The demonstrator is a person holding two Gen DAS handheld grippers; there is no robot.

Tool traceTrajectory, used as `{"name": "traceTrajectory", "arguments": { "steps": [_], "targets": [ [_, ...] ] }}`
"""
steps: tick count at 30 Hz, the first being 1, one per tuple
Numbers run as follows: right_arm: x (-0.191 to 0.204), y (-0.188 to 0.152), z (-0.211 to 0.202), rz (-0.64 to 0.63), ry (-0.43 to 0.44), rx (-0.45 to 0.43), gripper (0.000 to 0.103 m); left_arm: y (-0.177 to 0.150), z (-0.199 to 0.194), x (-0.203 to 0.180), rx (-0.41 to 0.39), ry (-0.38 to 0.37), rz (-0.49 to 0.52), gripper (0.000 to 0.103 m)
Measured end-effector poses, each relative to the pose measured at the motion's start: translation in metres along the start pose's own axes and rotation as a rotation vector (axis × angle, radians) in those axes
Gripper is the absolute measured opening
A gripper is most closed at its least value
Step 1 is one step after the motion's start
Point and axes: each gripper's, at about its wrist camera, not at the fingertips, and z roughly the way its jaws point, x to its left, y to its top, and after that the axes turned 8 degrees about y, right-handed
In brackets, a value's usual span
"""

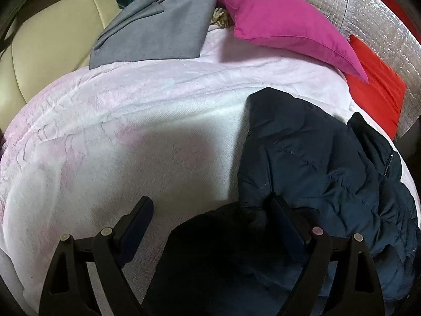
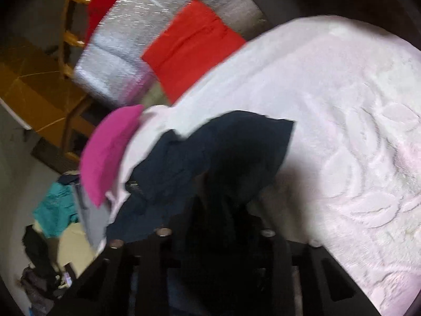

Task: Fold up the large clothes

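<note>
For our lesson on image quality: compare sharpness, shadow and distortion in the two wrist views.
Left wrist view: sharp, with a soft shadow on the blanket and fisheye bending at the edges. Right wrist view: smeared by motion blur, the jacket nearly featureless in the dark.

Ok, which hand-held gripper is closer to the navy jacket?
Right, marginally. The right hand-held gripper appears closed on a bunch of the navy jacket; the left hand-held gripper hangs open astride its near edge, not clamping it.

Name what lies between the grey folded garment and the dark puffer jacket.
Only bare pale pink blanket lies between the grey garment and the jacket, in the left wrist view.
</note>
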Motion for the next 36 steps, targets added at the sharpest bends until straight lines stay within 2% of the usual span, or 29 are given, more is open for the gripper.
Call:
{"name": "traceTrajectory", "arguments": {
  "steps": [2, 3, 6, 8, 9, 10, 13, 15, 17, 19, 20, 22, 24, 26, 30, 32, 35, 36],
  "targets": [
    [-0.015, -0.001, 0.003, 0.051, 0.000, -0.001, 0.027, -0.001, -0.002, -0.001, -0.009, 0.006, 0.009, 0.090],
    [-0.019, -0.002, 0.000, 0.078, 0.028, -0.004, 0.027, -0.001, -0.003, -0.001, -0.011, 0.005, 0.011, 0.090],
    [-0.015, -0.004, -0.013, 0.101, 0.061, 0.012, 0.032, -0.001, -0.010, -0.001, -0.024, 0.012, 0.017, 0.090],
    [-0.009, -0.008, -0.025, 0.083, 0.074, 0.015, 0.058, 0.000, -0.019, -0.002, -0.049, 0.011, 0.025, 0.090],
    [-0.005, -0.012, -0.034, 0.060, 0.064, 0.011, 0.083, 0.000, -0.024, -0.003, -0.063, 0.002, 0.031, 0.090],
    [-0.001, -0.016, -0.040, 0.040, 0.053, 0.006, 0.087, 0.000, -0.030, -0.005, -0.079, -0.011, 0.040, 0.090],
    [0.007, -0.027, -0.046, -0.022, 0.022, 0.060, 0.086, -0.003, -0.037, -0.012, -0.095, -0.032, 0.078, 0.090],
    [0.013, -0.037, -0.039, -0.080, -0.049, 0.083, 0.086, -0.006, -0.027, -0.015, -0.059, -0.007, 0.103, 0.090],
    [0.017, -0.043, -0.031, -0.121, -0.090, 0.099, 0.079, -0.009, -0.011, -0.016, 0.009, -0.005, 0.113, 0.091],
    [0.020, -0.046, -0.021, -0.130, -0.138, 0.116, 0.063, -0.009, -0.007, -0.010, 0.038, -0.035, 0.071, 0.092],
    [0.027, -0.047, -0.020, -0.152, -0.154, 0.106, 0.060, -0.008, -0.007, -0.008, 0.045, -0.048, 0.056, 0.092],
    [0.040, -0.049, -0.025, -0.230, -0.180, 0.077, 0.045, -0.007, -0.010, -0.008, 0.036, -0.045, 0.059, 0.092],
    [0.054, -0.051, -0.032, -0.298, -0.189, 0.031, 0.042, -0.007, -0.011, -0.013, 0.027, -0.027, 0.078, 0.092],
    [0.053, -0.053, -0.033, -0.298, -0.186, 0.021, 0.042, -0.008, -0.010, -0.015, 0.029, -0.021, 0.084, 0.092],
    [0.031, -0.054, -0.014, -0.276, -0.215, 0.071, 0.043, -0.009, -0.007, -0.014, 0.041, -0.028, 0.074, 0.092],
    [0.030, -0.054, -0.018, -0.278, -0.220, 0.069, 0.045, -0.010, -0.013, -0.017, 0.021, 0.001, 0.097, 0.092],
    [0.038, -0.054, -0.028, -0.270, -0.236, 0.081, 0.052, -0.013, -0.034, -0.027, -0.049, 0.088, 0.173, 0.092],
    [0.040, -0.054, -0.033, -0.265, -0.236, 0.081, 0.060, -0.015, -0.042, -0.031, -0.073, 0.110, 0.195, 0.092]
  ]
}}
